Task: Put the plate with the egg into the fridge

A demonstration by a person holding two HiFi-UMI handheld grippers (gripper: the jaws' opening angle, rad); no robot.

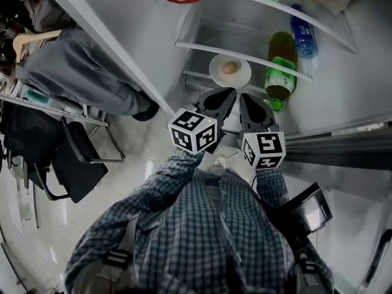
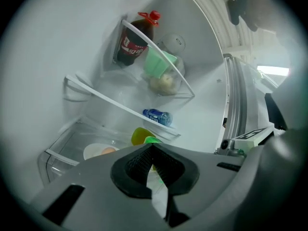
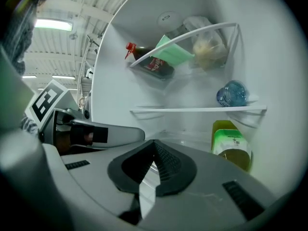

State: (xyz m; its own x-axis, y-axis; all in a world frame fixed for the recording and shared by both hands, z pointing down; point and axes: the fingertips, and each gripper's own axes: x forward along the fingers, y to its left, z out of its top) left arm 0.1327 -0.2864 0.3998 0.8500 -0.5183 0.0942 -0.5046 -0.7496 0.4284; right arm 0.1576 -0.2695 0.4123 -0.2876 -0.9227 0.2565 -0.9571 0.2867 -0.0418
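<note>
Fingers of left gripper [image 1: 228,94]: pressed together, nothing between. Right gripper [image 1: 246,98]: likewise closed, empty. Round white plate [image 1: 217,71] with brown egg [image 1: 230,68]: resting on lower shelf inside open white fridge [image 1: 159,29], beside green-labelled bottle [image 1: 282,72]. Placement apparently done; only shutting the fridge seems left.
</note>
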